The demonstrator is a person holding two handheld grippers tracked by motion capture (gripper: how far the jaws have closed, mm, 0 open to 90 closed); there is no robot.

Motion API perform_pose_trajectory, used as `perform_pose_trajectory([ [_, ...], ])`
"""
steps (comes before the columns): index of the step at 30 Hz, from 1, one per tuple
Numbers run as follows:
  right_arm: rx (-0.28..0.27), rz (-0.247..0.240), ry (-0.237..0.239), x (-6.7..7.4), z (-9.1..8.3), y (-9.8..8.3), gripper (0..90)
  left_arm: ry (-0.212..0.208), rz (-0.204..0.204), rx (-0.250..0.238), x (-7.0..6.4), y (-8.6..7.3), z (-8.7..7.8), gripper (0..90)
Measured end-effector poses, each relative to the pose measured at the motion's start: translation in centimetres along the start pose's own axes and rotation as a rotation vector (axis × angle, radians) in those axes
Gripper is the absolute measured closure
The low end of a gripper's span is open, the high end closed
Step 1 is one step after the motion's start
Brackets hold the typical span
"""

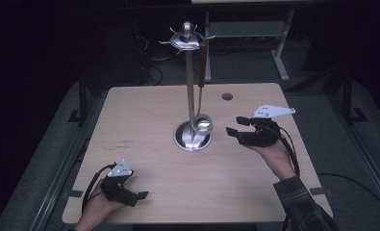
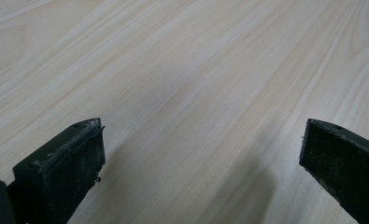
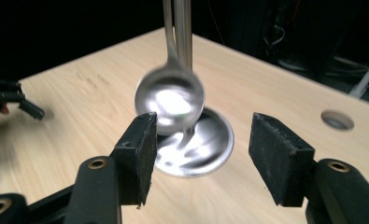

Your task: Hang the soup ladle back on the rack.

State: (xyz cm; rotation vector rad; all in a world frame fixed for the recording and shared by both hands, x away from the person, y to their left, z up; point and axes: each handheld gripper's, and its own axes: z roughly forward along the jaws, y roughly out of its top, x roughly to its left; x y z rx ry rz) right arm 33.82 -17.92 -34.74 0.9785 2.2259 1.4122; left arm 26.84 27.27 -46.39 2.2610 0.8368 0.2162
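A tall metal utensil stand rises from a round shiny base at the middle of the wooden table. A ladle with a dark handle hangs from the stand's hooked top, its bowl just above the base. My right gripper hovers just right of the bowl, jaws wide apart and empty. In the right gripper view the bowl hangs blurred just beyond the right gripper, over the base. My left gripper rests near the front left edge, and the left gripper is open over bare wood.
A round cable hole lies at the table's back right, also seen as the cable hole in the right gripper view. Dark floor, cables and white table legs lie beyond the far edge. Bare wood stretches on both sides of the stand.
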Motion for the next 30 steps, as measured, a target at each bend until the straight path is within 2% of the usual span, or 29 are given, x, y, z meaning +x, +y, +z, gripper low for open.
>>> perform_pose_trajectory([
  [5, 0.049, -0.021, -0.018, 0.1, -0.2, -2.4, 38.8, 0.000, -0.008, -0.013, -0.1, 0.0, 0.1, 0.0],
  [7, 0.068, -0.023, -0.018, 0.2, -0.2, -3.4, 38.4, 0.001, 0.003, -0.002, 0.0, 0.0, 0.0, 0.0],
  [9, 0.093, -0.038, -0.034, 0.2, -0.4, -4.5, 38.0, 0.001, -0.007, -0.012, -0.1, -0.1, 0.0, 0.0],
  [13, 0.131, -0.032, -0.043, 0.1, -0.9, -6.7, 37.3, -0.002, -0.001, -0.009, -0.1, -0.1, 0.0, 0.0],
  [17, 0.144, 0.006, -0.047, -0.2, -1.7, -8.7, 36.9, -0.002, 0.002, -0.008, -0.1, -0.1, 0.0, 0.0],
  [21, 0.187, 0.014, -0.057, -0.4, -2.0, -10.5, 35.3, 0.002, 0.006, -0.002, 0.1, -0.2, -0.1, 0.0],
  [25, 0.210, 0.020, -0.066, -0.4, -2.3, -11.5, 33.9, 0.004, -0.001, -0.004, 0.1, -0.2, -0.1, 0.0],
  [30, 0.204, 0.024, -0.069, -0.5, -2.5, -11.8, 32.2, 0.009, -0.003, -0.006, 0.1, -0.2, -0.2, 0.0],
])
